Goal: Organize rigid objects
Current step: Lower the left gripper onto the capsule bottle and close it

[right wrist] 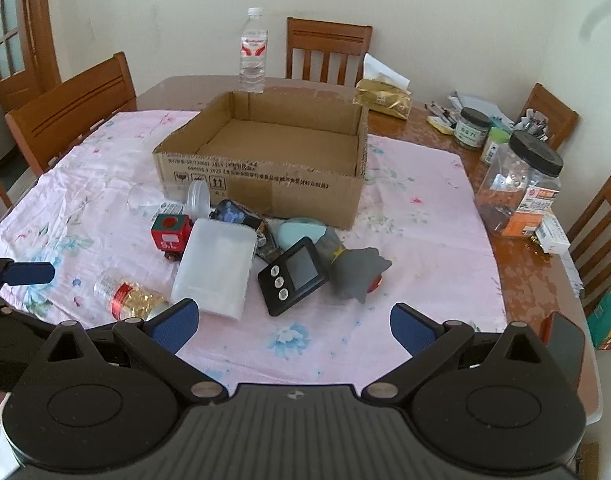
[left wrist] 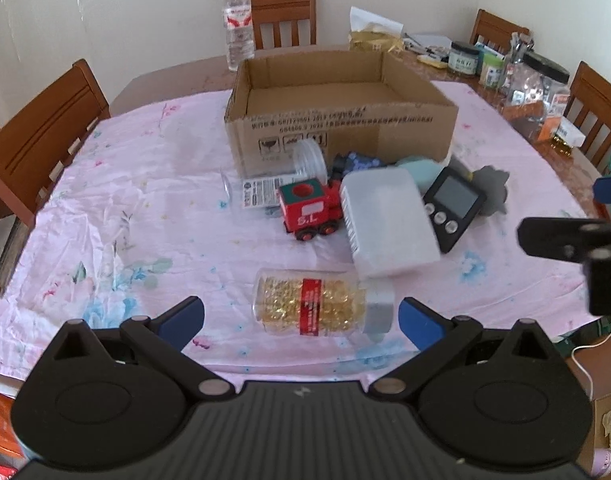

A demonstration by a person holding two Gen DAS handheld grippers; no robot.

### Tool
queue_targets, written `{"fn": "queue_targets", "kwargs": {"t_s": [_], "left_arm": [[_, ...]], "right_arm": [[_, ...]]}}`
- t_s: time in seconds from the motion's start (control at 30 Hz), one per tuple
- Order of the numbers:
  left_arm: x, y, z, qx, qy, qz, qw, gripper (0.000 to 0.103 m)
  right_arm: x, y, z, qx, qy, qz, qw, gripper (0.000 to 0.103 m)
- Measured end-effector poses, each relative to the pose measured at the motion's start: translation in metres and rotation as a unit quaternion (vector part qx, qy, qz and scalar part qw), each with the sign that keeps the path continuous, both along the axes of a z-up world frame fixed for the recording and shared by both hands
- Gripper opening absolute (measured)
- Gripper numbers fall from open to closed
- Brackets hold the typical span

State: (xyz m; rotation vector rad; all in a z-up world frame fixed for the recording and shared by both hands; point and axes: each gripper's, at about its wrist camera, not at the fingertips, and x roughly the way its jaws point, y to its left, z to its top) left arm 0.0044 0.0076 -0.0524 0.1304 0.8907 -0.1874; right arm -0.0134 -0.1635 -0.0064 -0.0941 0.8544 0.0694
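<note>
An open, empty cardboard box (left wrist: 337,120) (right wrist: 265,168) stands mid-table on a pink cloth. In front of it lie a clear jar on its side (left wrist: 281,176) (right wrist: 177,200), a red toy train (left wrist: 309,212) (right wrist: 171,236), a white plastic case (left wrist: 385,224) (right wrist: 217,268), a black timer (left wrist: 453,208) (right wrist: 293,276), a grey toy (left wrist: 493,192) (right wrist: 357,268) and a bottle of gold capsules (left wrist: 317,306) (right wrist: 129,294). My left gripper (left wrist: 301,320) is open, its fingers on either side of the capsule bottle. My right gripper (right wrist: 293,330) is open and empty, just short of the timer.
A water bottle (left wrist: 237,24) (right wrist: 253,52) stands behind the box. Jars and clutter (right wrist: 521,184) fill the table's right side, with a gold packet (right wrist: 385,98) at the back. Wooden chairs (right wrist: 73,108) surround the table. The right gripper shows at the right edge of the left wrist view (left wrist: 565,240).
</note>
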Motion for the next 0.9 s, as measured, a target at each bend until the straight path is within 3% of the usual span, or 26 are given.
{"fn": "queue_targets", "kwargs": {"t_s": [0.13,0.53,0.9], "left_arm": [[0.007,0.003,-0.012,-0.021,0.011,-0.011,0.9997,0.103],[0.029,-0.006,-0.039,-0.001,0.024,-0.038,0.9990,0.103],[0.050,0.021,-0.050,0.045,0.015,0.015,0.9988,0.103]], "right_arm": [[0.001,-0.002,-0.006,0.005,0.009,0.006,1.000,0.103],[0.008,-0.007,-0.017,0.014,0.029,0.004,0.999,0.103],[0.007,-0.017,-0.020,0.019,0.032,0.000,0.999,0.103]]}}
